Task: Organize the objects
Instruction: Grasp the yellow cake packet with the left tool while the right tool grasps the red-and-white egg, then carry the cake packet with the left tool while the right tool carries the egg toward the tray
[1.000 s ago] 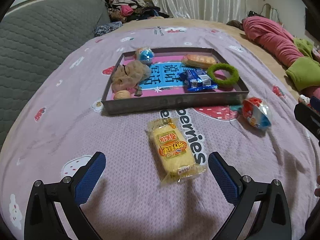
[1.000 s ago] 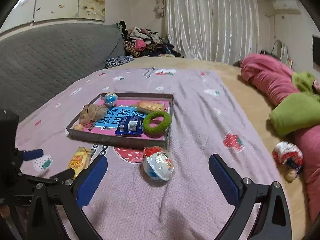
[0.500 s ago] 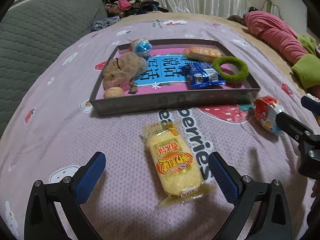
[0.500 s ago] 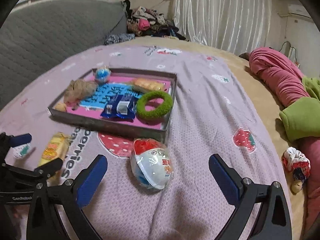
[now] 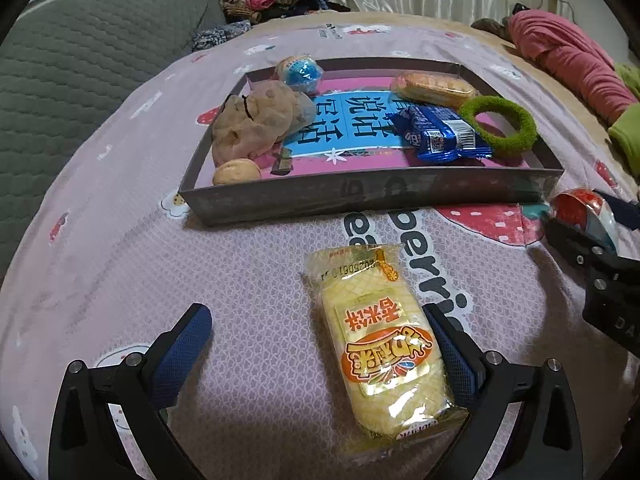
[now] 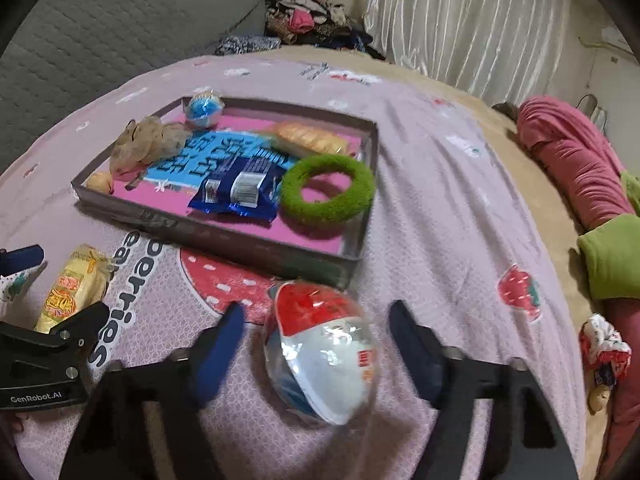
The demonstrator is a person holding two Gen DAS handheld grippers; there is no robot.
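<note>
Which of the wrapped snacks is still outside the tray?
The yellow cake pack, lying on the bedspread before the tray, between the left gripper's open jaws. The blue packet and the orange-wrapped bun lie inside the tray.

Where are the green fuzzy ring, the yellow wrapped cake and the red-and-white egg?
green fuzzy ring (image 6: 362,194): right wrist view, right side of its loop.
yellow wrapped cake (image 5: 384,352): left wrist view, orange label.
red-and-white egg (image 6: 324,350): right wrist view, its middle.
</note>
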